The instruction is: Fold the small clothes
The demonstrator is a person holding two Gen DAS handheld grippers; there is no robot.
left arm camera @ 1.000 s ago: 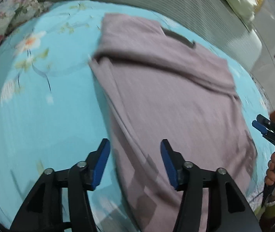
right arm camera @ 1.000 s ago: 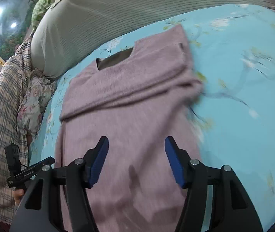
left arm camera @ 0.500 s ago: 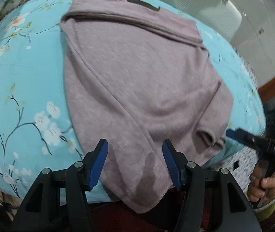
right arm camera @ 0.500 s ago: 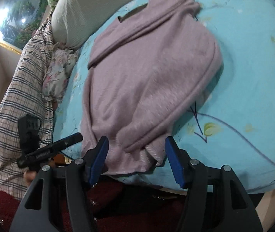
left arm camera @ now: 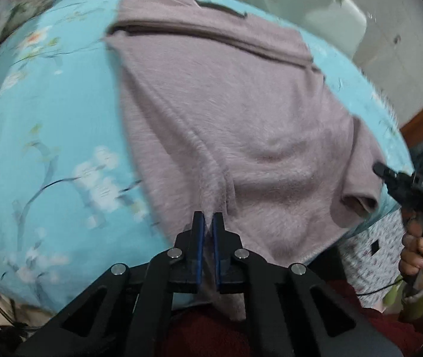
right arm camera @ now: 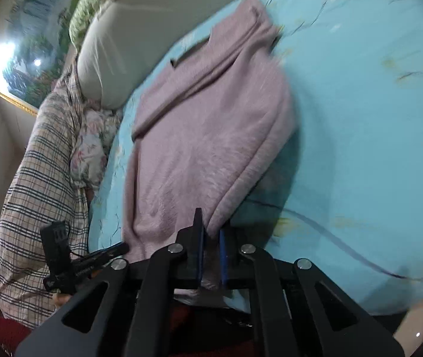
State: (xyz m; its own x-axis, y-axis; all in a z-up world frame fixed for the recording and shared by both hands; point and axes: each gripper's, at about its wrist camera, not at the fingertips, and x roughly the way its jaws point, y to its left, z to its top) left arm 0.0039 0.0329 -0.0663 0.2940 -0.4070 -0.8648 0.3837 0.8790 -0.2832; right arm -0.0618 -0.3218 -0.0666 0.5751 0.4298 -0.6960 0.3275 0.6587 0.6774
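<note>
A fuzzy mauve sweater (left arm camera: pixel 241 113) lies flat on the light blue floral bedsheet (left arm camera: pixel 47 125), collar at the far end and sleeves folded in. Its hem hangs at the near bed edge. My left gripper (left arm camera: pixel 207 223) is shut on the hem at its left corner. My right gripper (right arm camera: pixel 210 229) is shut on the hem at the sweater's (right arm camera: pixel 205 136) right corner. Each gripper shows in the other's view: the right one (left arm camera: pixel 396 178) at the right edge, the left one (right arm camera: pixel 104 253) at the lower left.
A long grey bolster (right arm camera: pixel 163 26) lies at the head of the bed. A plaid blanket (right arm camera: pixel 41 178) and a floral pillow (right arm camera: pixel 89 154) lie at the bed's left side. A framed landscape picture (right arm camera: pixel 32 47) hangs on the wall.
Both grippers were open over the sweater's lower part; they moved back to the near hem and closed on it, left first corner, right the other.
</note>
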